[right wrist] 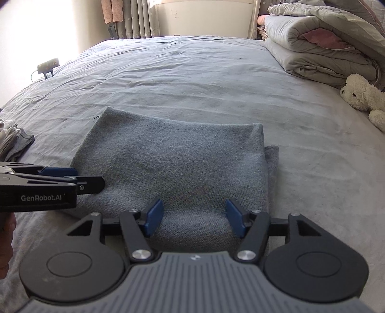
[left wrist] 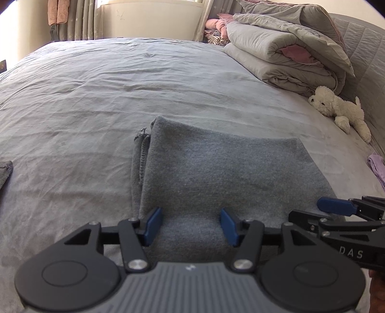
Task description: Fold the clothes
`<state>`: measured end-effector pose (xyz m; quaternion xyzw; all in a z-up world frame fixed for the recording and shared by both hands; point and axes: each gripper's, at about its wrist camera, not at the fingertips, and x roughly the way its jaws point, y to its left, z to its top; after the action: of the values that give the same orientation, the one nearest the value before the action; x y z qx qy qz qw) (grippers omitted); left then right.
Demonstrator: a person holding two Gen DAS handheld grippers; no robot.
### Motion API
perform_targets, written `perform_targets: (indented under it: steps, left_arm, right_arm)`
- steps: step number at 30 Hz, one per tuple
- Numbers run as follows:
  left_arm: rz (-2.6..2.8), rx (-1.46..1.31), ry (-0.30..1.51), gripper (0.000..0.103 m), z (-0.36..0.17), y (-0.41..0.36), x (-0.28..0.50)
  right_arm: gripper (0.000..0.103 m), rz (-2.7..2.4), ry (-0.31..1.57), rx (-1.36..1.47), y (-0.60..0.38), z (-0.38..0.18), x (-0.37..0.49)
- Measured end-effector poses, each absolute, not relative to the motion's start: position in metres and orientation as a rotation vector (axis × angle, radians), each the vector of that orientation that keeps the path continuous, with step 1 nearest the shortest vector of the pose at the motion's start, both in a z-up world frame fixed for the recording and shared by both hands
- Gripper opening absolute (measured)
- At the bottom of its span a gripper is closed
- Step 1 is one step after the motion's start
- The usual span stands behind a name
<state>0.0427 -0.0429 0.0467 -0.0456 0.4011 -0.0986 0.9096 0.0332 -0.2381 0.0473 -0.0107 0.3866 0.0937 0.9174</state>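
The left gripper (left wrist: 190, 222) hangs just above the near edge of the garment (left wrist: 216, 173), jaws spread wide and holding nothing; grey knit shows between the blue pads (left wrist: 154, 222). The right gripper (right wrist: 195, 216) sits beside it at the same near edge, toward the garment's right side, its jaws likewise spread and empty. Each tool reaches into the other's view: the right one enters the left wrist view from the right, the left one enters the right wrist view from the left, low over the cloth.

The garment is a grey knit piece folded into a rough rectangle, lying flat on the bed (left wrist: 96, 96) directly ahead of both grippers. A narrower folded layer sticks out along its right edge, and a ribbed strip runs along its left edge.

Farther off, a plush dog (left wrist: 336, 106) lies at the right, near a stack of folded quilts (left wrist: 284, 53). More clothes (right wrist: 14, 139) lie at the bed's left edge. Curtains (left wrist: 77, 19) hang beyond.
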Motion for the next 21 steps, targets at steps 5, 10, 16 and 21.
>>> perform_targets:
  steps: [5,10,16,21]
  left_arm:
    - [-0.195,-0.105,0.841,0.058,0.046,-0.040,0.044]
    - [-0.190,-0.114,0.850,0.060,0.046,-0.037,0.046]
    - [-0.186,-0.132,0.863,0.060,0.046,-0.033,0.048]
    - [-0.179,-0.157,0.876,0.060,0.046,-0.029,0.051]
  right_arm:
    - [0.063,0.171,0.803,-0.003,-0.246,0.048,0.035]
    - [0.063,0.150,0.814,0.004,-0.251,0.049,0.037]
    - [0.063,0.123,0.828,0.014,-0.258,0.050,0.039]
    - [0.070,0.093,0.840,0.033,-0.263,0.048,0.041]
